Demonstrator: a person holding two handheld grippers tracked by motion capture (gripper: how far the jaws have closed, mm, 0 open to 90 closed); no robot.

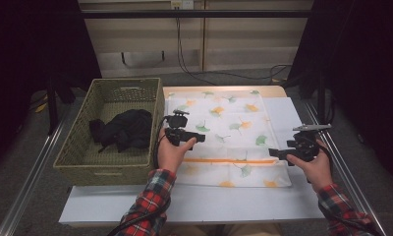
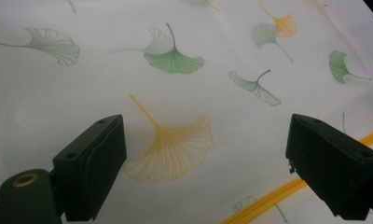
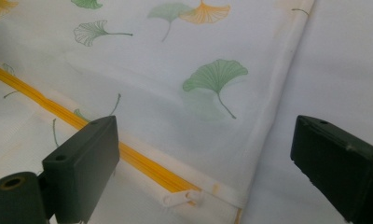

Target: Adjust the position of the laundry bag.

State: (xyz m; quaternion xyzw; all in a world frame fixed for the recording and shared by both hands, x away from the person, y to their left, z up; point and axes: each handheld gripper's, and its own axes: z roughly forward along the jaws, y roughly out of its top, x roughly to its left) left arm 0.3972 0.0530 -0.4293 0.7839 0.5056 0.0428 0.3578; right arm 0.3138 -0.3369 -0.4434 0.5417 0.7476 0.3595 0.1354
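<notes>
A white mesh bag printed with green and orange ginkgo leaves lies flat on the table. An orange zipper runs across it near the front edge. My left gripper hovers over the bag's left side, jaws wide apart and empty; in the left gripper view the gripper looks down on an orange leaf. My right gripper is at the bag's right edge by the zipper's end, also open. In the right gripper view the white zipper pull lies low between its jaws.
A green woven basket stands left of the bag with a dark garment inside it. The bag rests on a white board. Metal rails run along both sides of the table. Cables hang at the back.
</notes>
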